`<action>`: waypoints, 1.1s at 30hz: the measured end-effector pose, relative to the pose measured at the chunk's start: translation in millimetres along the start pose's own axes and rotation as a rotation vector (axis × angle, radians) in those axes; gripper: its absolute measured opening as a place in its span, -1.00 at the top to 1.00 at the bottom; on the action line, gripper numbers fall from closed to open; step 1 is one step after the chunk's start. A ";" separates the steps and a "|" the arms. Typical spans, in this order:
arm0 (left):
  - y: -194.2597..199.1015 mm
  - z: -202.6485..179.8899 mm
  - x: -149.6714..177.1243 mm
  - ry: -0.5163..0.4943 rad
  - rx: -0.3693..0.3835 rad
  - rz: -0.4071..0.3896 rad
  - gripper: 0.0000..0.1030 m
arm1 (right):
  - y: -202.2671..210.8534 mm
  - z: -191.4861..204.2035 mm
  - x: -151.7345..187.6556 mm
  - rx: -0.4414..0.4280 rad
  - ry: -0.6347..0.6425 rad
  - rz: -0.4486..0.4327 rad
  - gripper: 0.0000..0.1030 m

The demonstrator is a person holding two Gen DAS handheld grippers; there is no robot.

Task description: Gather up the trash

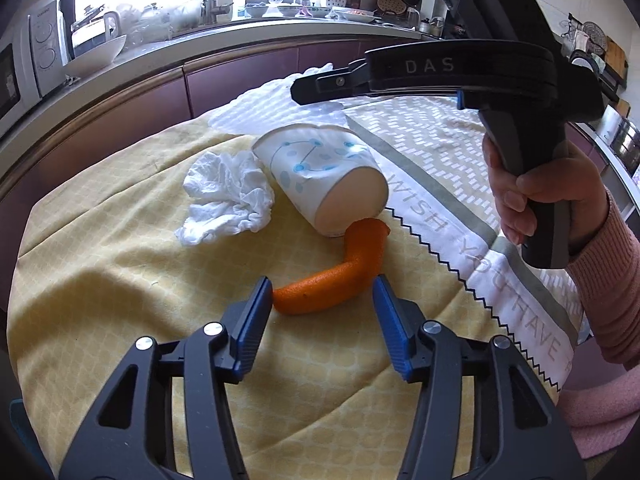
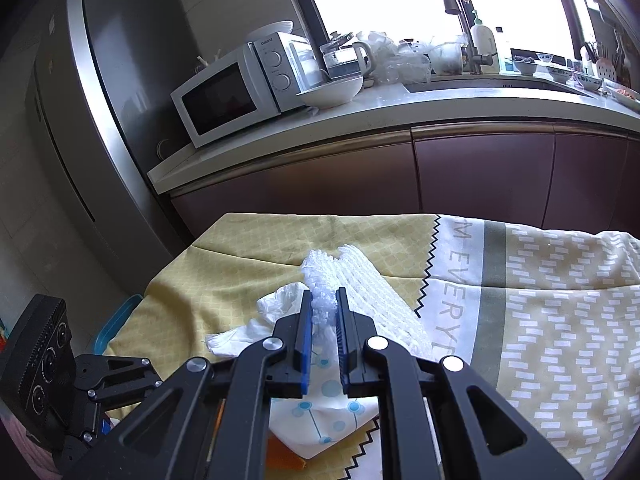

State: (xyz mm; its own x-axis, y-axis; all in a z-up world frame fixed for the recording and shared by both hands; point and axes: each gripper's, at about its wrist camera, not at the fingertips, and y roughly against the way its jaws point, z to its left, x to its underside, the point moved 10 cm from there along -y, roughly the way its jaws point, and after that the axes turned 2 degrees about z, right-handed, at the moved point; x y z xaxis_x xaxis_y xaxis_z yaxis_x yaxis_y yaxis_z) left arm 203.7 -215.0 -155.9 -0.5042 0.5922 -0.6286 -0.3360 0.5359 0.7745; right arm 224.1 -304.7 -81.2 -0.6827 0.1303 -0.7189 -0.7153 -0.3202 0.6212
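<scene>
My left gripper is open just above the yellow cloth, and an orange bent peel-like piece lies between its blue fingertips without being pressed. Behind the piece, a paper cup with blue dots lies on its side, and a crumpled white tissue is to its left. A hand holds my right gripper over the far side of the table. In the right wrist view that gripper is shut on a white foam net. The cup and tissue lie beneath it.
The table is draped in a yellow cloth with a lettered white band. Beyond it runs a kitchen counter with a microwave, a bowl and a sink. A fridge stands left, and a blue bin sits beside the table.
</scene>
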 end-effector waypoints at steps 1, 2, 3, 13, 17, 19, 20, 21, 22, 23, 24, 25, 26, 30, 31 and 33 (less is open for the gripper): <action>0.6 -3.6 2.1 -0.011 0.000 0.006 0.24 | -0.3 -1.5 -0.1 -0.003 -0.004 0.002 0.81; 0.9 -7.0 4.4 -0.021 -0.004 0.012 0.43 | -0.6 -2.6 0.3 -0.009 -0.012 0.005 0.81; 1.8 -9.6 6.8 -0.028 -0.009 0.013 0.50 | -1.0 -3.6 0.9 -0.016 -0.019 0.008 0.81; 15.8 -34.0 16.0 -0.040 0.052 -0.012 0.50 | 2.6 -4.0 3.2 -0.031 -0.044 0.004 0.81; 8.1 -41.5 7.0 -0.068 0.035 -0.009 0.36 | 3.2 -5.3 2.2 -0.026 -0.050 -0.002 0.81; 1.2 -43.6 6.6 -0.074 0.021 0.011 0.41 | 4.6 -5.5 1.3 -0.028 -0.054 -0.008 0.81; -2.2 -43.1 7.0 -0.072 0.010 0.021 0.55 | 5.6 -5.3 0.1 -0.027 -0.055 -0.012 0.81; -3.3 -43.3 6.9 -0.068 0.007 0.022 0.56 | 7.1 -5.1 -1.4 -0.027 -0.056 -0.019 0.81; -2.2 -44.1 6.7 -0.064 0.010 0.018 0.57 | 9.3 -5.2 -2.9 -0.027 -0.056 -0.024 0.81; -1.3 -44.8 6.8 -0.061 0.009 0.017 0.59 | 10.6 -5.0 -4.7 -0.027 -0.056 -0.030 0.81; 0.4 -45.0 7.5 -0.059 0.006 0.016 0.61 | 12.4 -4.7 -6.3 -0.027 -0.056 -0.037 0.81; 1.8 -45.3 8.1 -0.054 0.005 0.013 0.62 | 14.0 -4.3 -7.4 -0.028 -0.057 -0.043 0.81; 3.8 -45.2 8.7 -0.047 0.005 0.008 0.64 | 15.6 -3.9 -9.0 -0.029 -0.058 -0.049 0.81; 15.9 -49.0 11.1 -0.024 0.032 -0.019 0.71 | 22.8 -1.5 -15.9 -0.035 -0.064 -0.077 0.81; 19.1 -50.0 11.6 -0.020 0.038 -0.027 0.71 | 25.0 -0.4 -17.1 -0.038 -0.065 -0.083 0.81; 26.0 -51.1 12.7 -0.011 0.045 -0.040 0.72 | 29.4 1.7 -18.9 -0.046 -0.069 -0.094 0.81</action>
State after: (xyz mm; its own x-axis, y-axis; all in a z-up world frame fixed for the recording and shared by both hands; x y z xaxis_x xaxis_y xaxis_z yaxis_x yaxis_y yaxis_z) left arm 147.9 -224.2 -140.1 -0.4822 0.5762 -0.6600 -0.3200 0.5855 0.7449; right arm 215.7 -314.9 -48.8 -0.6228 0.2258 -0.7491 -0.7701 -0.3461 0.5359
